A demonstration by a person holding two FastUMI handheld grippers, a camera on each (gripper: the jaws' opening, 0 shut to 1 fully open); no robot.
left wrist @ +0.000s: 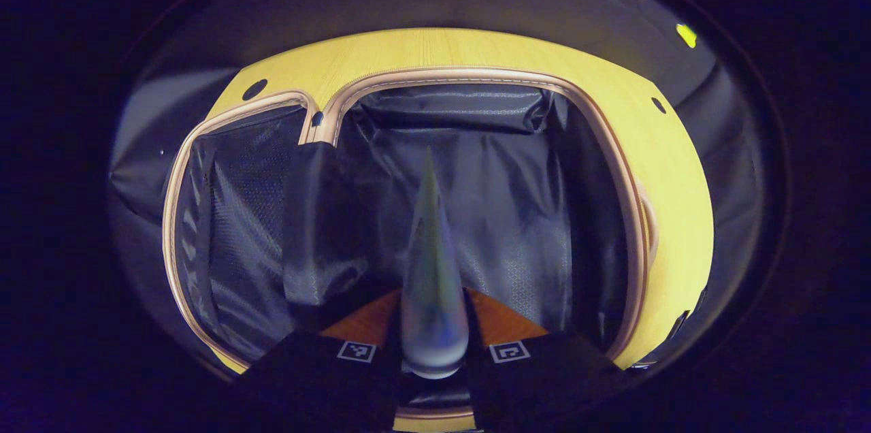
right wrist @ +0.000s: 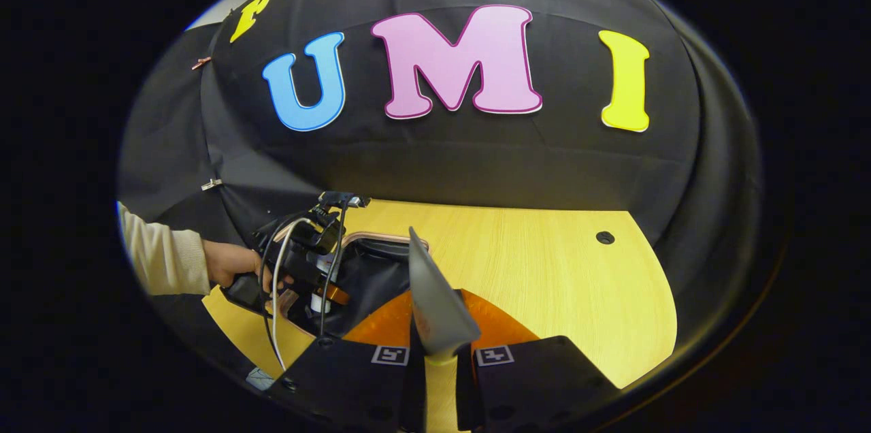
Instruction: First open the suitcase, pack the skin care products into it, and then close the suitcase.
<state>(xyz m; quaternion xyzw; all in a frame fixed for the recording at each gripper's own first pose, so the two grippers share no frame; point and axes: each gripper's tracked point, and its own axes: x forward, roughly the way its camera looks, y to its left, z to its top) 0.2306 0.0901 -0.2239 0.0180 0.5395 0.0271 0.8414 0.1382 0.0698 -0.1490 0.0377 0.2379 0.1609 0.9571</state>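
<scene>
Currently the left gripper [left wrist: 433, 341] hangs over the open suitcase [left wrist: 476, 167] on the yellow table [left wrist: 674, 167], its fingers [left wrist: 507, 327] narrow and pressed on a blurred tube [left wrist: 431, 263], apparently a skin care product, pointing ahead over the dark lining. The right gripper [right wrist: 434, 351] clamps a grey tube [right wrist: 432, 300] between narrow fingers [right wrist: 381, 331], above the table [right wrist: 544, 276] with the suitcase [right wrist: 371, 269] ahead-left.

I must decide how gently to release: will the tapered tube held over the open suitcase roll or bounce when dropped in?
The grey tapered tube has a flat crimped tip, so it probably won't roll far. The suitcase's black fabric lining looks soft and creased, likely cushioning it.
</scene>
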